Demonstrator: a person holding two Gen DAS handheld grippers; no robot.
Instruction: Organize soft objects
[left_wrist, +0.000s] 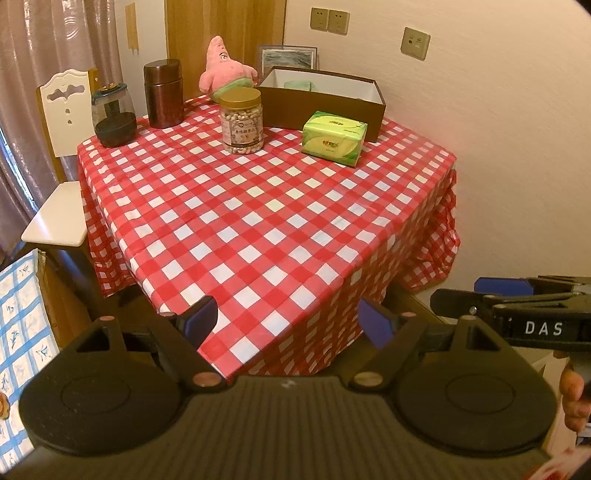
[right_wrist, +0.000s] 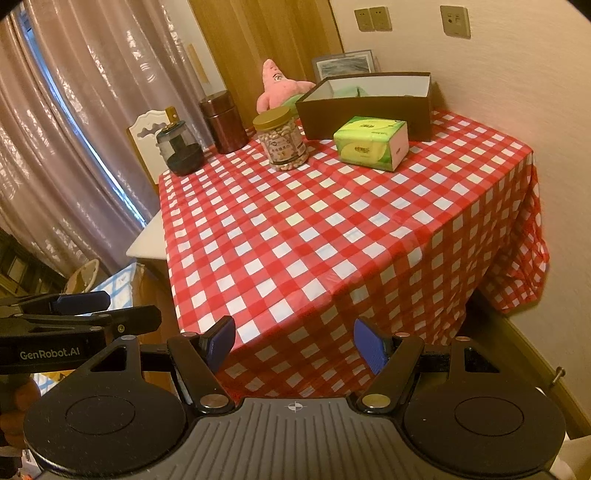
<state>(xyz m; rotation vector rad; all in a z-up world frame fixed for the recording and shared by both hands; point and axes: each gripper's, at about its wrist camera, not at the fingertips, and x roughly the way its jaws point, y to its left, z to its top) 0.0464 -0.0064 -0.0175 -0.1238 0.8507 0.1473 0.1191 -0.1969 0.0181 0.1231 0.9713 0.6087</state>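
A pink star plush toy (left_wrist: 221, 72) (right_wrist: 275, 88) sits at the table's far edge, left of an open brown box (left_wrist: 321, 99) (right_wrist: 365, 107) that holds something pale green. A green tissue pack (left_wrist: 334, 138) (right_wrist: 371, 142) lies in front of the box. My left gripper (left_wrist: 290, 317) is open and empty, held off the table's near corner. My right gripper (right_wrist: 295, 345) is open and empty at the same near corner, and it also shows in the left wrist view (left_wrist: 458, 295) at the right.
A red checked cloth covers the table (left_wrist: 258, 221) (right_wrist: 332, 240). A jar of nuts (left_wrist: 242, 120) (right_wrist: 282, 140), a brown canister (left_wrist: 162, 92) (right_wrist: 223, 122) and a dark bowl with a glass jar (left_wrist: 114, 118) (right_wrist: 181, 149) stand at the back left. A white chair (left_wrist: 62, 147) stands left.
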